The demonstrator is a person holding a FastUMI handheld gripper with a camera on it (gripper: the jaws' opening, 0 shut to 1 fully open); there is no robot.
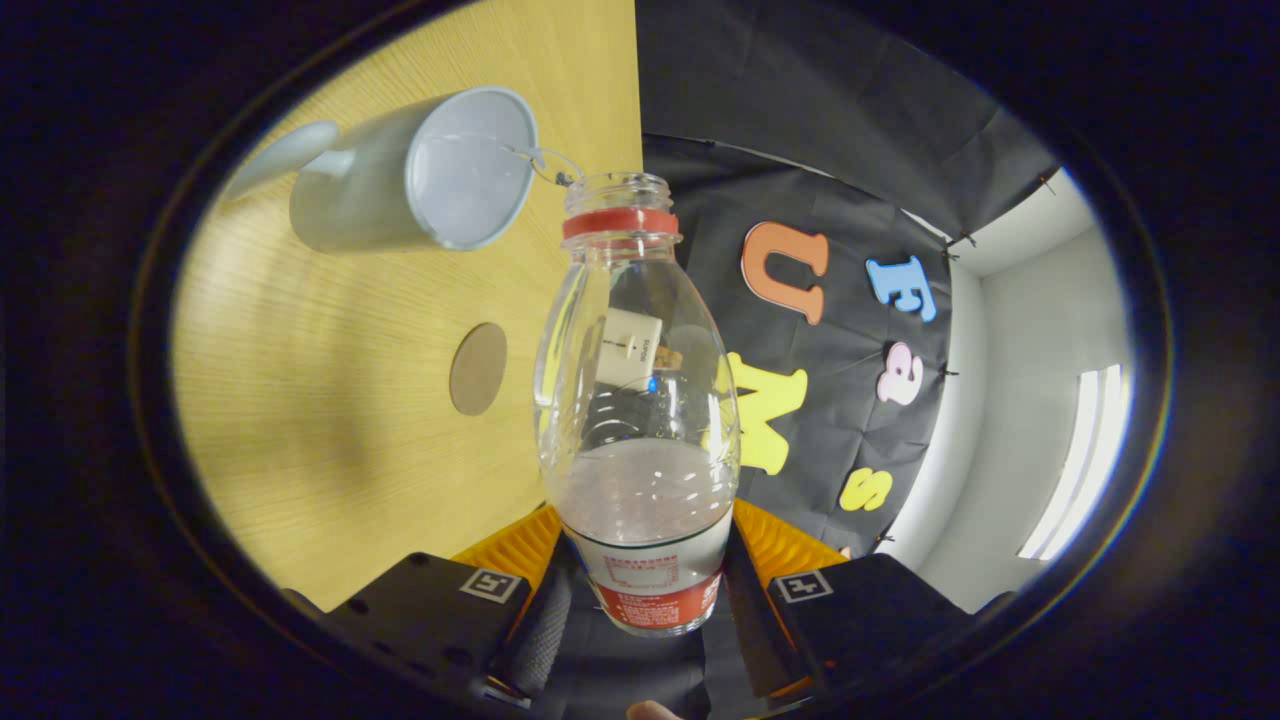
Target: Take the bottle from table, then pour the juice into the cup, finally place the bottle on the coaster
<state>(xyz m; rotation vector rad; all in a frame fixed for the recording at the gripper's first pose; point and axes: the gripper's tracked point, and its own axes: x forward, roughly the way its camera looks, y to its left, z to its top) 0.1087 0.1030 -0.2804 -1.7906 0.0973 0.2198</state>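
Tool [655, 590] pinching the bottle [640, 420], tipped at the far cup [420, 180]: pouring under way, coaster [478, 368] placement still left.

gripper [648, 600] rolled sideways, fingers [545, 625] apparently clamped inward

Bottle [640, 400] between jaws; cup [420, 175] beyond, likely near its mouth; coaster [478, 368] on table [330, 420].

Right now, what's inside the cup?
The cup shows a pale, bare inner wall and a thin clear stream arcing in over its rim from the bottle, which the gripper holds tilted. Any pooled liquid can't be made out.
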